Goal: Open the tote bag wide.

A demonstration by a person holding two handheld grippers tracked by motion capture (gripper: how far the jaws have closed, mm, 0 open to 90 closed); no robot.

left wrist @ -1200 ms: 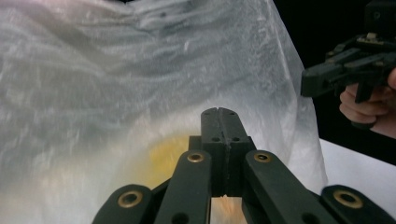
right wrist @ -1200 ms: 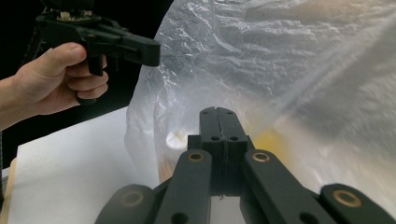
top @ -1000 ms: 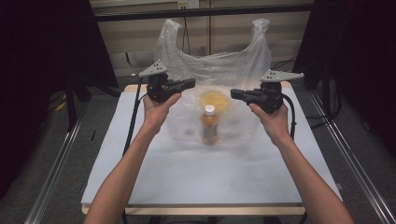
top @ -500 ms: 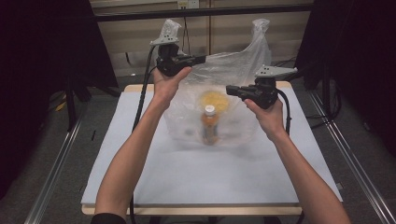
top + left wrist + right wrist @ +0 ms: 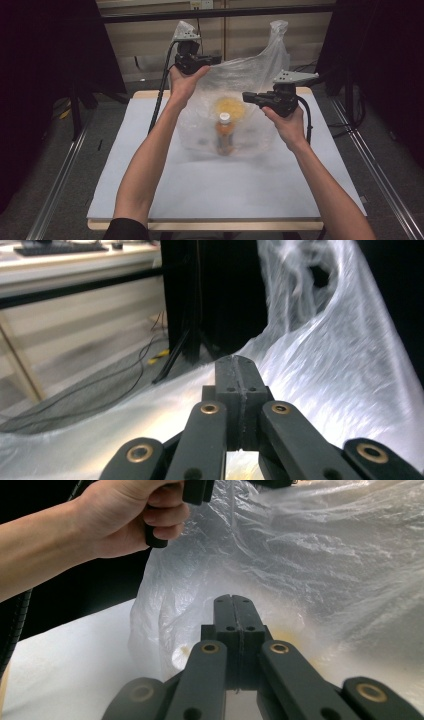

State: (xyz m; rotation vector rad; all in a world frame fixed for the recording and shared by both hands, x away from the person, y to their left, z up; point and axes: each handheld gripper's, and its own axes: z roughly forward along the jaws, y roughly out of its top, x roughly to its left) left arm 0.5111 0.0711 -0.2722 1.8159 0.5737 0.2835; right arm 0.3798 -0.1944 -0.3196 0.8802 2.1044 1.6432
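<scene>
High view: my left gripper (image 5: 216, 60) at eleven o'clock and right gripper (image 5: 246, 95) at two o'clock each pinch the rim of the clear plastic bag (image 5: 240, 85); inside it a bottle (image 5: 225, 134) stands upright on the table (image 5: 225, 185).

Left gripper view: jaws pressed together on film.

Right gripper view: jaws likewise closed on film.

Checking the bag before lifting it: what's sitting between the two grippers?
In the high view, the clear plastic bag spans from the left gripper to the right gripper, with a bottle standing inside it.
</scene>
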